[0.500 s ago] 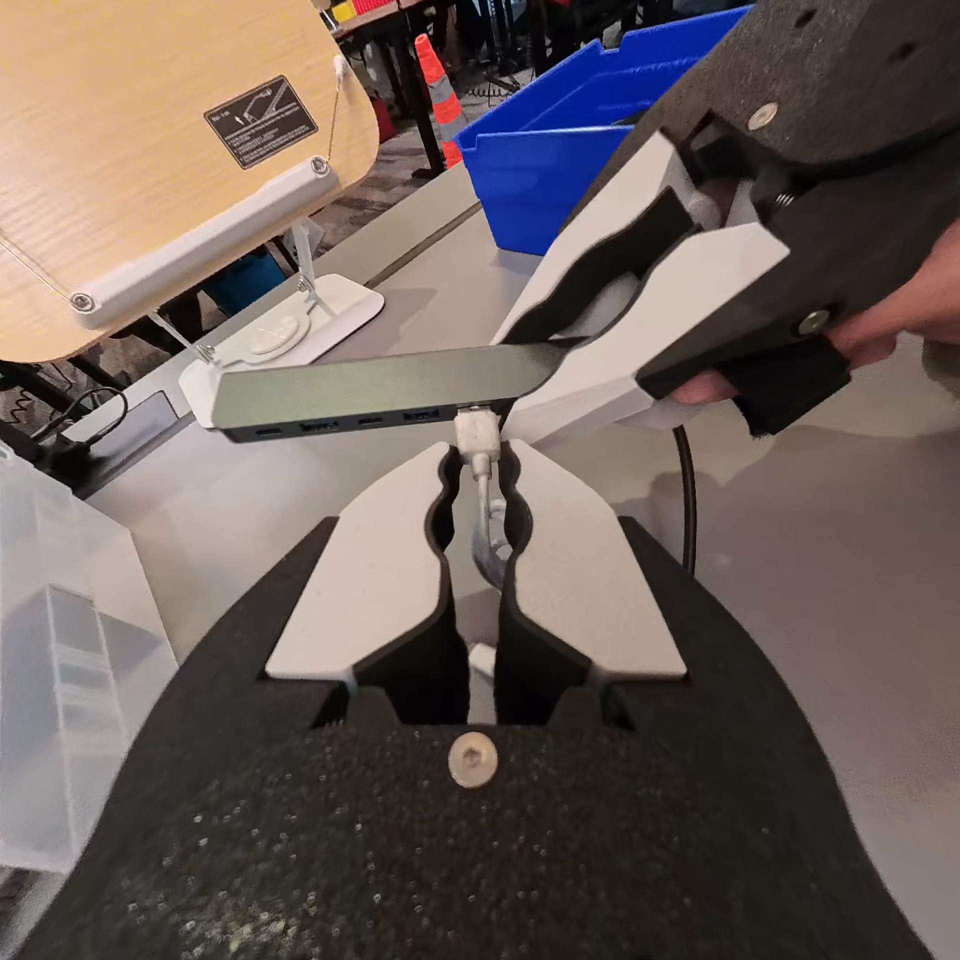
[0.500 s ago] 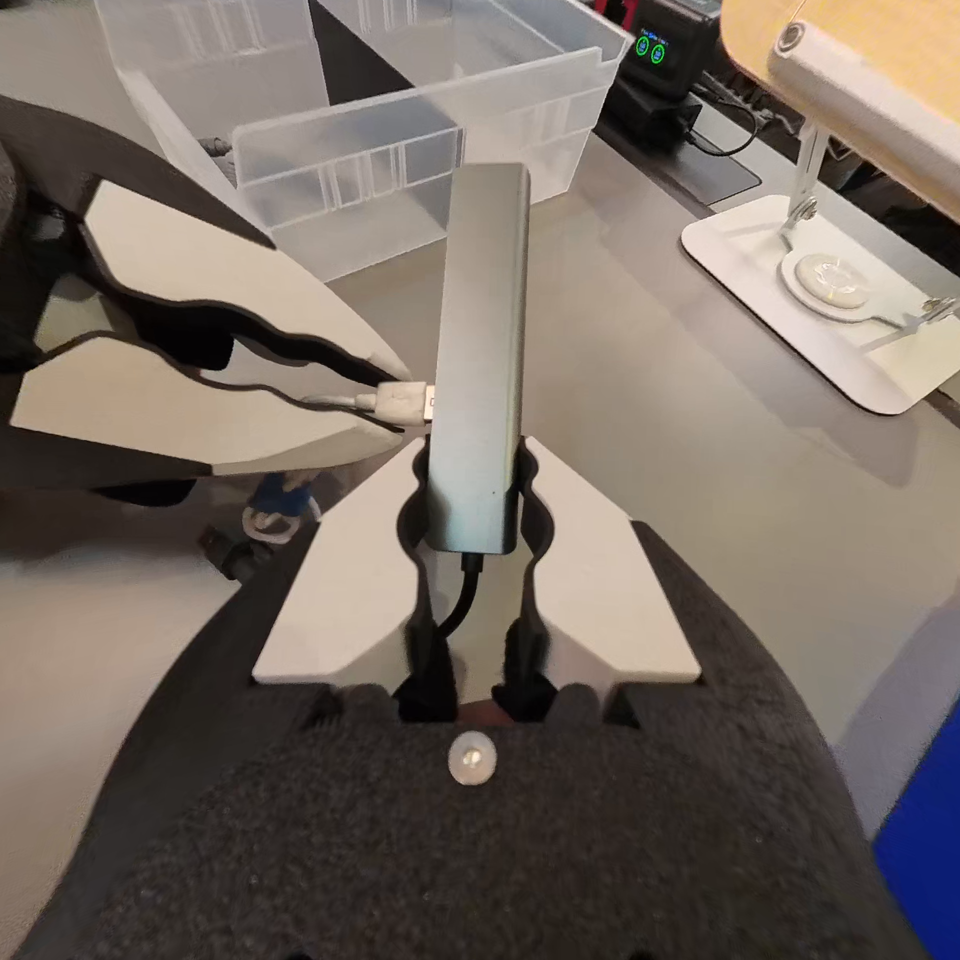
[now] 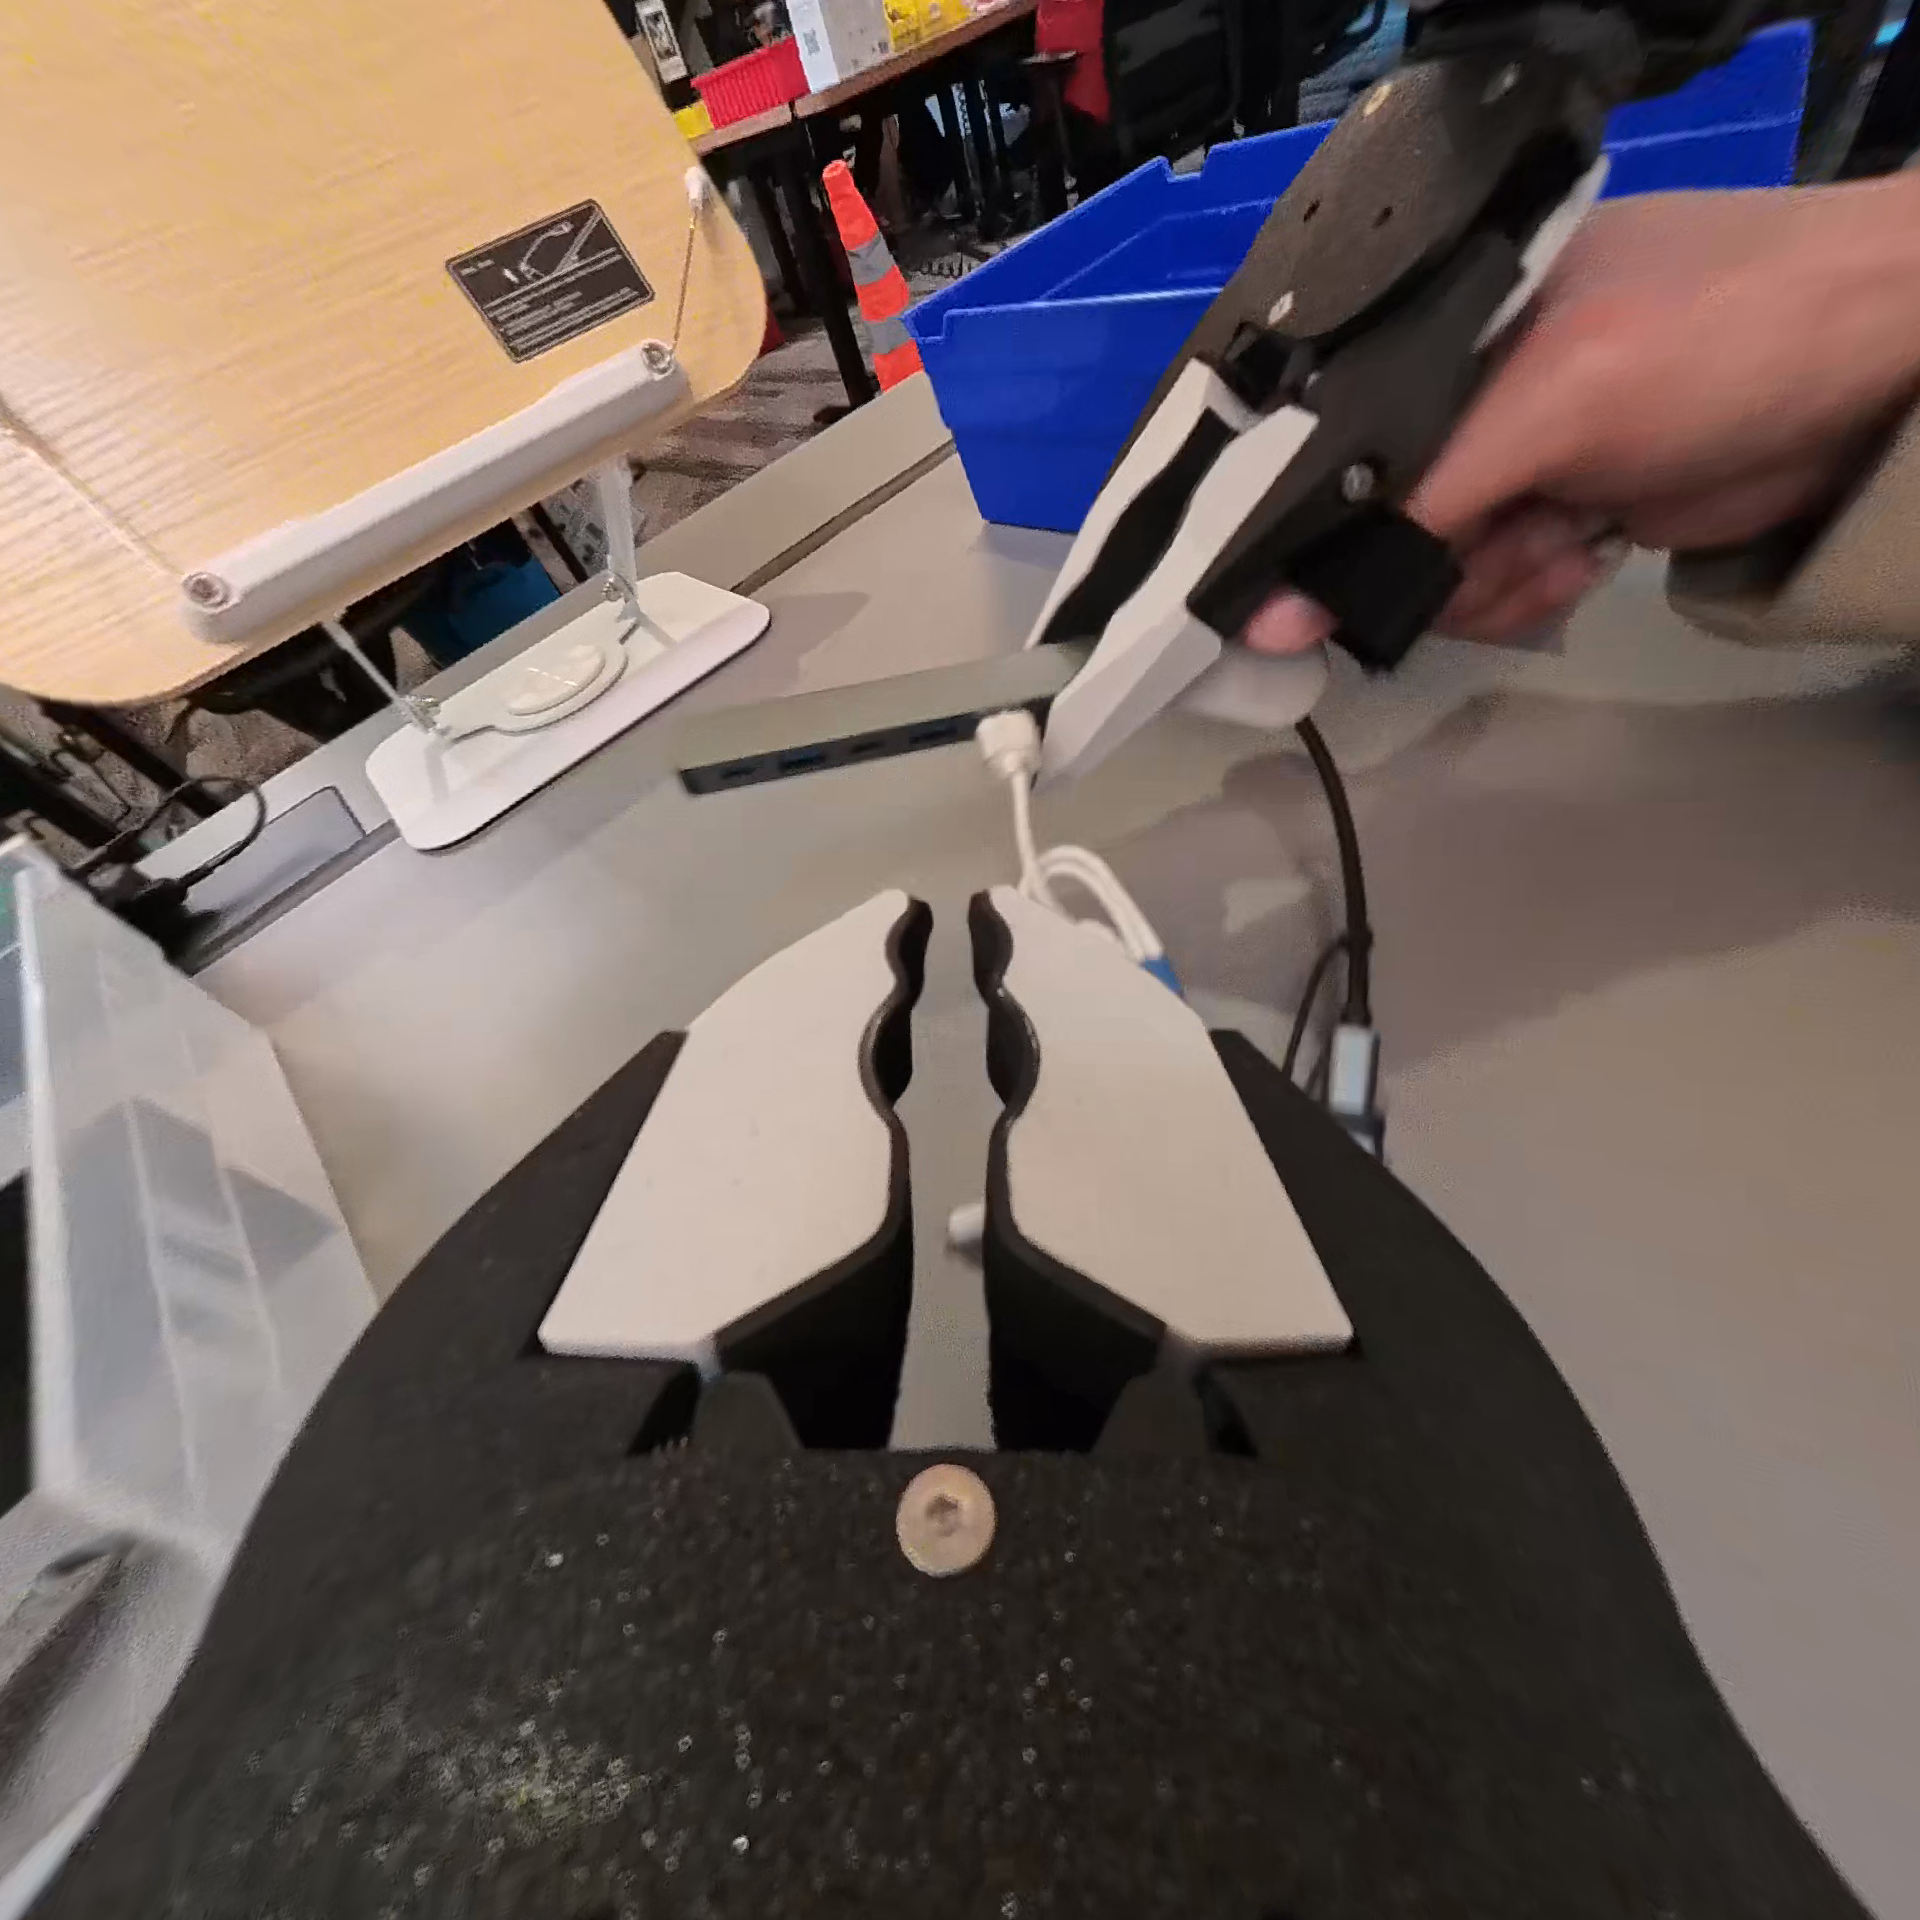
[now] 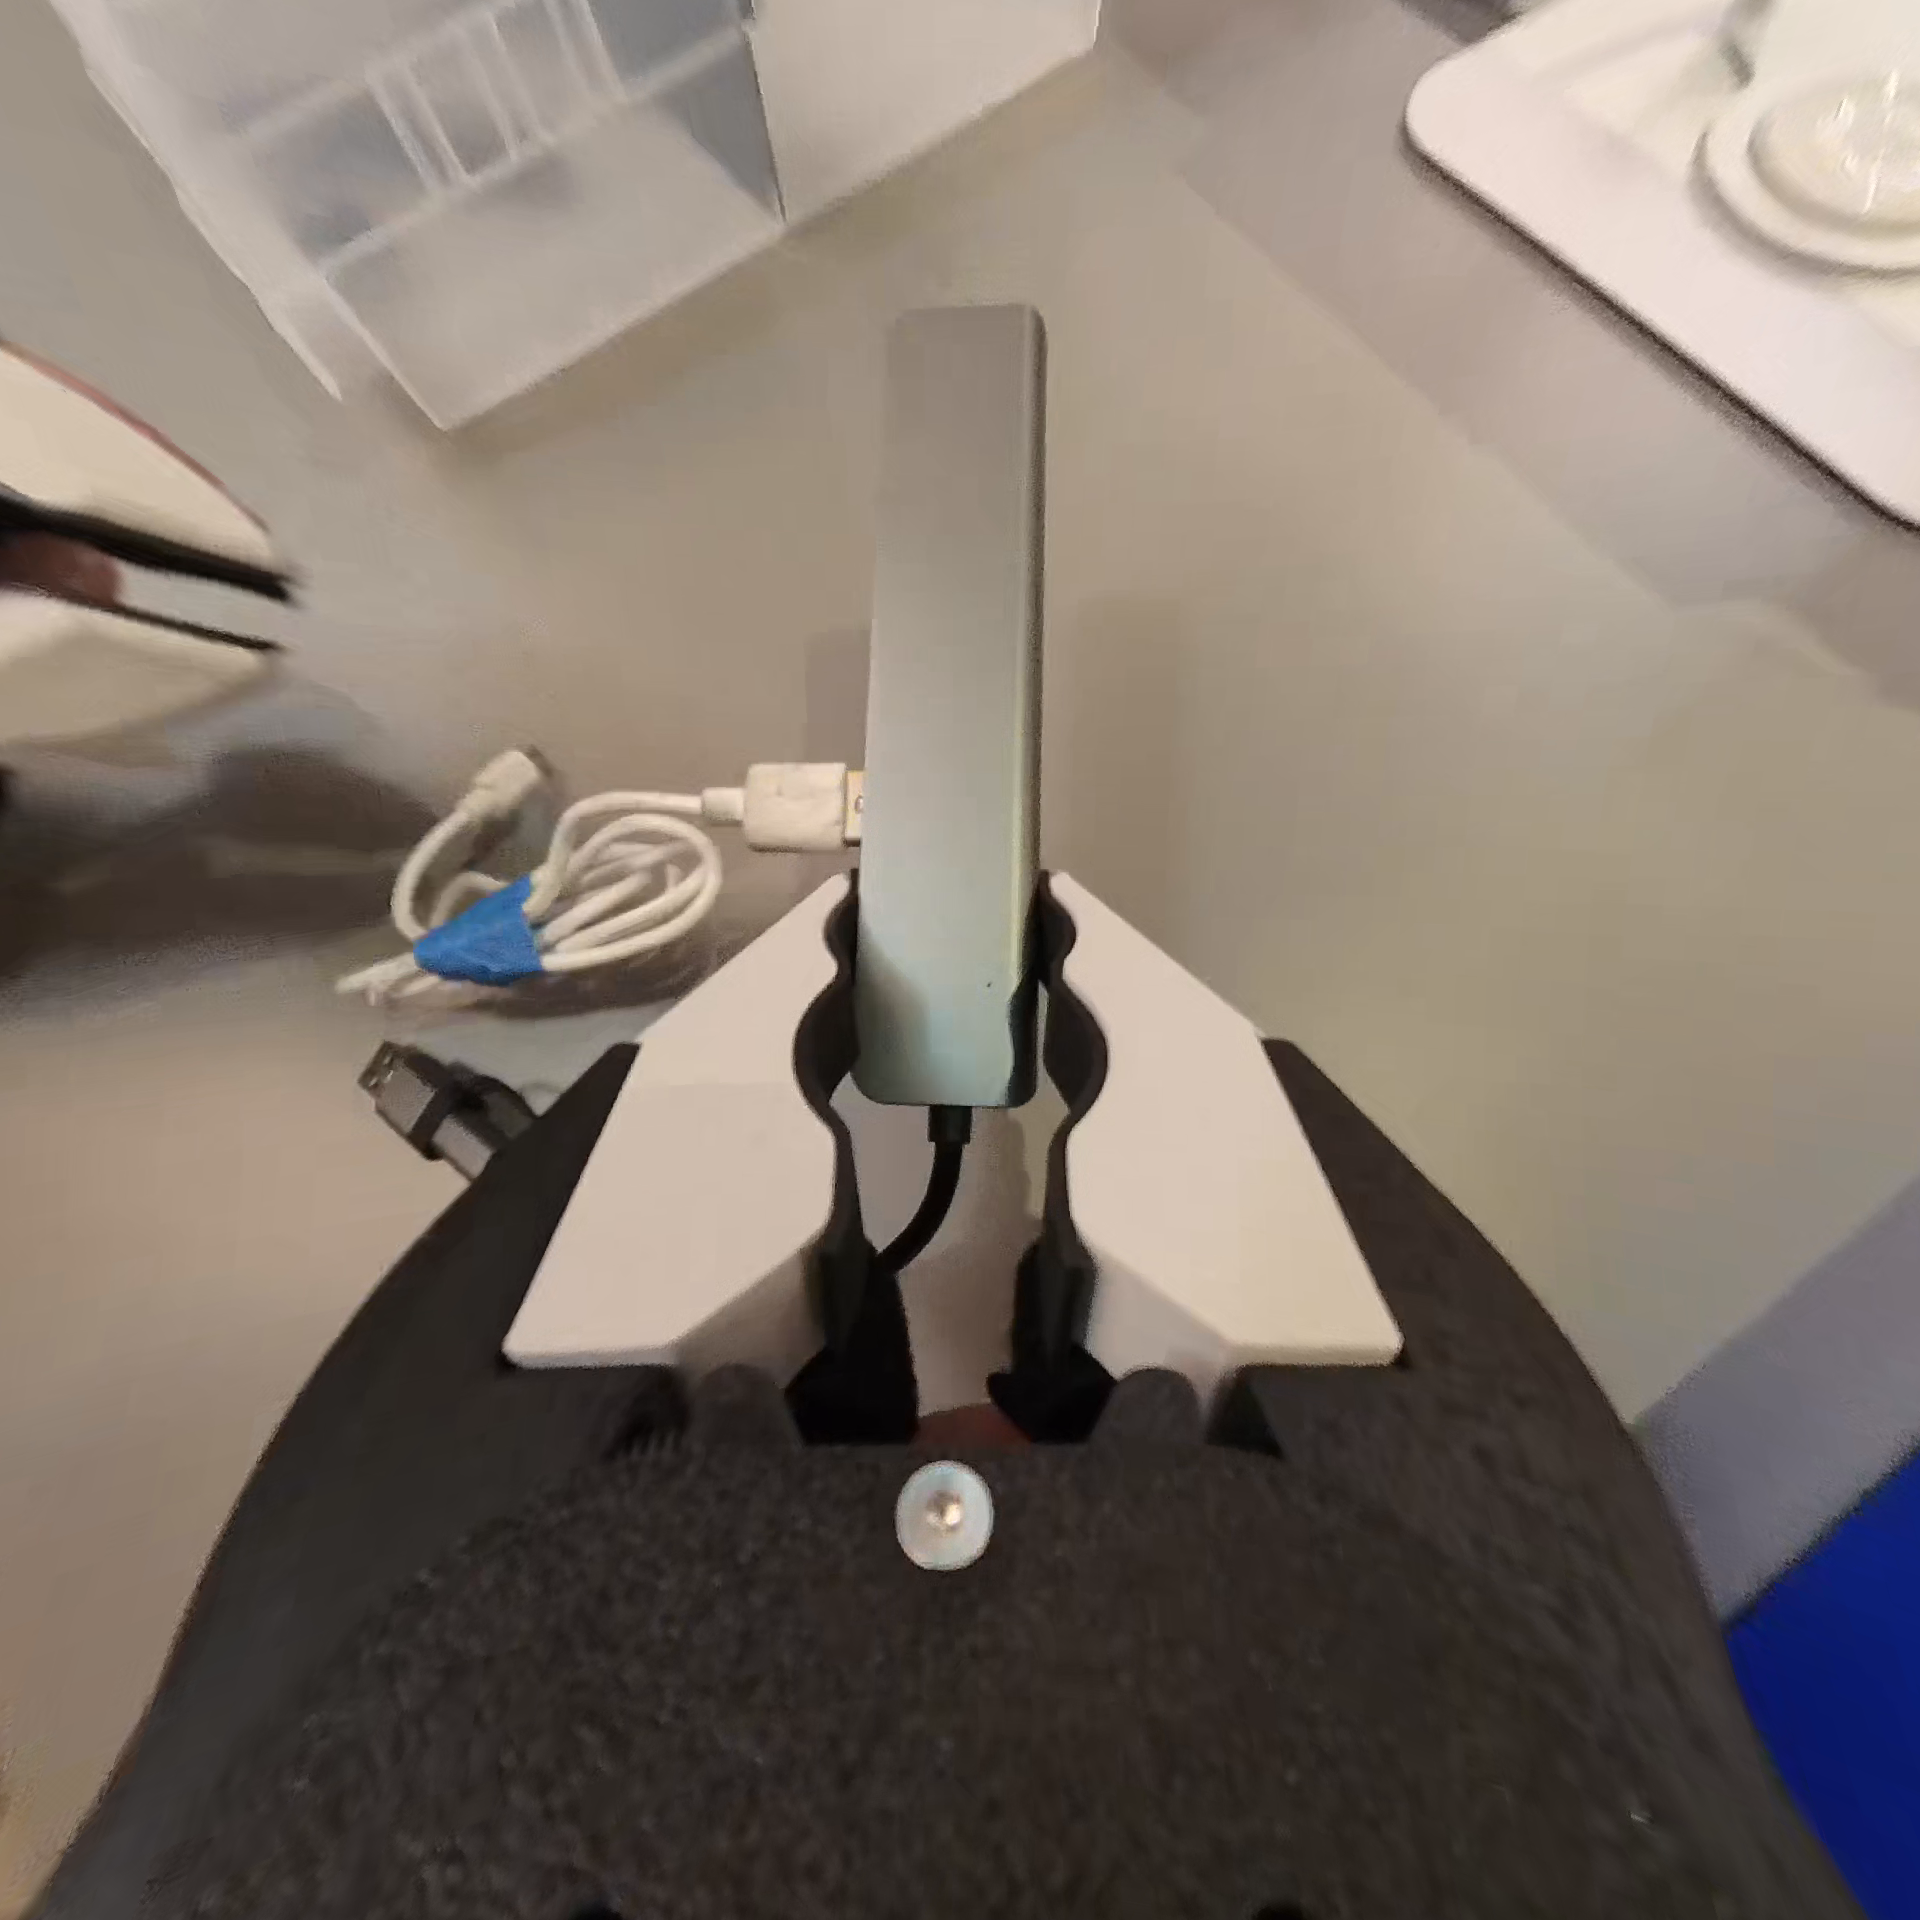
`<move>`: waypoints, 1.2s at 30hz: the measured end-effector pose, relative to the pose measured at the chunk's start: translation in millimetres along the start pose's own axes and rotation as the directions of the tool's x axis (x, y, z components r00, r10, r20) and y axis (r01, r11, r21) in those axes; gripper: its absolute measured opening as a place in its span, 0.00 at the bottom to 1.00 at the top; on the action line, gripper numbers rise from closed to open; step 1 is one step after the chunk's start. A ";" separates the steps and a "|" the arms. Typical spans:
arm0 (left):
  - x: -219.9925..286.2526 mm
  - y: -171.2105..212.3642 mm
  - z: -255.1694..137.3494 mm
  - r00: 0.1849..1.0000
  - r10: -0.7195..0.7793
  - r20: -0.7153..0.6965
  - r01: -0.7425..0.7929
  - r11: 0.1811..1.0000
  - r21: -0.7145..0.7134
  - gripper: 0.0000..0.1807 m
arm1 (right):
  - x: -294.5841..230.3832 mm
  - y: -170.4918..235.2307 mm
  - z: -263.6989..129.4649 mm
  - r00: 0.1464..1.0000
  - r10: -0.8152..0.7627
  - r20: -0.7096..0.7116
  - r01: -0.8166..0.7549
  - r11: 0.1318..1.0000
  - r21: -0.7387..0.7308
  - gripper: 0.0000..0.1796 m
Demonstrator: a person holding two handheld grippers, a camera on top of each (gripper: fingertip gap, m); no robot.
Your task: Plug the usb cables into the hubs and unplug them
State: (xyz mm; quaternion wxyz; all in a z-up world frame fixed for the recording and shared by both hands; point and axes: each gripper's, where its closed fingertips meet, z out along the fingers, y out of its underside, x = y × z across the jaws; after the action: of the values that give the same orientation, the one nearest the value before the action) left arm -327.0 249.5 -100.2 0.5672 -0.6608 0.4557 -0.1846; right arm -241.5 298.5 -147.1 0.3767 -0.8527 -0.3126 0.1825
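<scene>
- Whereas half a second ago the left gripper (image 3: 945, 914) pinched the white USB plug (image 4: 798, 806), its jaws now stand slightly apart, empty, drawn back from it.
- Plug remains seated in the grey hub (image 4: 956, 665); insertion judged complete, unplugging outstanding.
- Right gripper (image 4: 948, 914) is clamped on the hub's cable end, holding it above the table (image 4: 1351, 727).
- White cable coil (image 4: 561, 894) lies on the table.

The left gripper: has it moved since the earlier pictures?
Yes. The left gripper has let go of the white USB plug and drawn back from the grey hub, which holds the plug; its fingers are empty.
</scene>
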 end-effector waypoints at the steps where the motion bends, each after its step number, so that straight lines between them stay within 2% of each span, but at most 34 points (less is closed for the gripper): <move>1: -0.3 5.0 -7.6 1.000 -0.001 -0.006 0.001 1.000 -0.012 0.06 | 3.0 7.1 -0.7 1.000 0.002 0.021 -0.002 0.999 -0.035 0.17; 5: -7.0 29.9 -33.0 0.998 -0.055 -0.018 0.053 0.994 -0.096 0.10 | 19.7 31.4 -2.4 0.996 -0.087 -0.015 0.083 0.983 -0.164 0.17; 10: -13.8 54.6 -54.5 0.979 -0.205 -0.019 0.198 0.965 -0.174 0.15 | 30.2 41.0 11.5 0.993 -0.090 -0.078 0.075 0.981 -0.179 0.17; 13: -29.6 61.6 -66.8 0.969 -0.244 0.040 0.247 0.951 -0.184 0.18 | 30.6 39.7 16.1 0.992 -0.081 -0.099 0.065 0.985 -0.157 0.17; 15: -54.5 59.0 -78.1 0.963 -0.247 0.107 0.262 0.952 -0.160 0.19 | 30.8 38.9 17.0 0.992 -0.067 -0.102 0.053 0.989 -0.139 0.18; 17: -94.5 58.3 -92.7 0.949 -0.239 0.206 0.272 0.950 -0.156 0.20 | 35.3 38.8 14.7 0.987 -0.075 -0.141 0.056 0.990 -0.130 0.26; 19: -138.1 67.8 -103.8 0.932 -0.224 0.287 0.292 0.930 -0.222 0.23 | 36.0 36.1 9.2 0.983 -0.069 -0.169 0.052 0.993 -0.103 0.33; 22: -189.3 100.9 -108.1 0.907 -0.206 0.367 0.364 0.822 -0.438 0.34 | 28.5 25.4 -1.4 0.981 -0.038 -0.193 0.036 0.999 -0.014 0.34; 26: -233.8 131.5 -87.8 0.843 -0.269 0.466 0.508 0.683 -0.524 0.35 | 15.3 12.0 -15.6 0.971 -0.044 -0.237 0.067 0.994 0.090 0.34; 32: -228.8 172.2 -67.0 0.780 -0.405 0.477 0.626 0.489 -0.608 0.36 | -5.7 16.0 -20.7 0.983 -0.044 -0.177 0.069 0.987 0.143 0.32; 34: -218.9 179.9 -64.5 0.774 -0.438 0.457 0.629 0.446 -0.637 0.33 | -6.9 16.7 -18.6 0.989 -0.023 -0.148 0.045 0.989 0.143 0.32; 36: -217.3 181.4 -64.6 0.787 -0.422 0.450 0.613 0.453 -0.647 0.26 | -7.0 18.6 -16.6 0.993 0.004 -0.118 0.013 0.989 0.146 0.32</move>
State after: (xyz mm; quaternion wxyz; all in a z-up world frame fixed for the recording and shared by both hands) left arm -559.6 399.0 -188.7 0.1937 -0.9591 0.1968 -0.0621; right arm -230.2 275.4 -149.9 0.4565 -0.8313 -0.2776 0.1535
